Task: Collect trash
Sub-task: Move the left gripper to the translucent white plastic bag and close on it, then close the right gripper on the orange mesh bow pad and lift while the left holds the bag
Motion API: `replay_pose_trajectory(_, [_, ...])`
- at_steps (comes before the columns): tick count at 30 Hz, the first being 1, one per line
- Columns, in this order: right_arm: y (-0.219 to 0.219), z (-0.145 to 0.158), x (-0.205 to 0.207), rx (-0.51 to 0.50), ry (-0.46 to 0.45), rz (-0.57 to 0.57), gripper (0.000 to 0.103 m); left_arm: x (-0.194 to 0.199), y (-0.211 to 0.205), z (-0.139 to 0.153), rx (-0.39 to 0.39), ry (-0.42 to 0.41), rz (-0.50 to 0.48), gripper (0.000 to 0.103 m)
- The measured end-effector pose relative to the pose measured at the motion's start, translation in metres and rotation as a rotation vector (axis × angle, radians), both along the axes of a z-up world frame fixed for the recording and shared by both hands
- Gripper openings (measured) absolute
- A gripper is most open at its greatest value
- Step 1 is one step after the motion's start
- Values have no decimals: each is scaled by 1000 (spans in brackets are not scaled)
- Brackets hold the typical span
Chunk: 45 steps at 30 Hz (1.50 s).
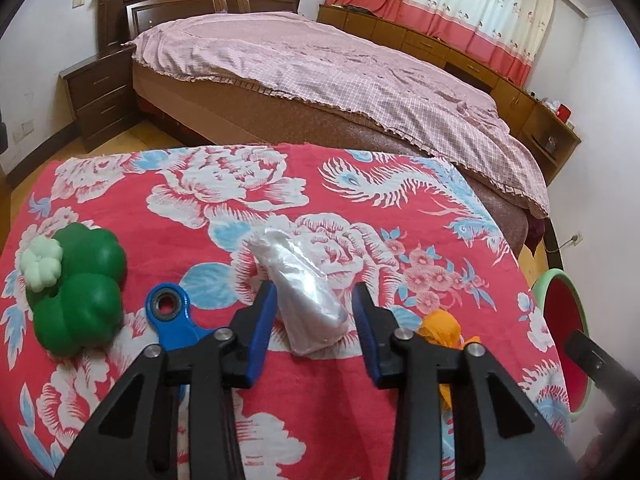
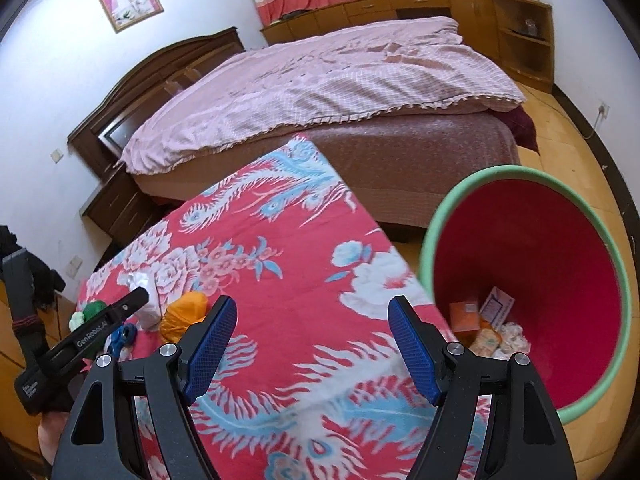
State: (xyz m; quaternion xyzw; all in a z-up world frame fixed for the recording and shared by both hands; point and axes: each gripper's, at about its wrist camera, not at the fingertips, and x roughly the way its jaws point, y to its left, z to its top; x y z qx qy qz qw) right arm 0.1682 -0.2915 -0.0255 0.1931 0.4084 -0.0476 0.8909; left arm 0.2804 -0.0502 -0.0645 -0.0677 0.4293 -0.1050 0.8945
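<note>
L tongs (image 1: 314, 312) wide, straddled crumpled clear plastic bag (image 1: 304, 296) on table (image 1: 320, 420); best pinch mid-bundle. R tongs (image 2: 310, 340) wide, empty, near red bin (image 2: 520, 280).

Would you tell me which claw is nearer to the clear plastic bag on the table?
Left. The left claw straddles the clear plastic bag, open, one finger on each side. The right claw is open farther along the table, beside the bin.

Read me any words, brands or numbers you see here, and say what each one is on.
"GenRobot.AI": white lettering on the left gripper, along its black body in the right wrist view.
Small white label lower on that body: too small to read.
Paper scraps in the red trash bin: print too blurred to read.
</note>
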Motion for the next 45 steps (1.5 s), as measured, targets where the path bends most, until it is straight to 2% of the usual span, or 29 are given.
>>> replay_pose_trajectory(10, [12, -8, 7, 4, 18, 26, 79, -5, -1, 0, 0, -14, -6, 30])
replay_pose_trajectory(27, [48, -9, 17, 7, 27, 128, 79, -61, 30, 30, -85, -62, 28, 30])
replay_pose_trajectory(37, [92, -17, 34, -40, 48, 231, 79, -76, 54, 19, -95, -41, 76, 30])
replay_pose_trajectory(45, [109, -26, 43, -75, 58, 241, 79, -81, 65, 14, -116, -34, 93, 30])
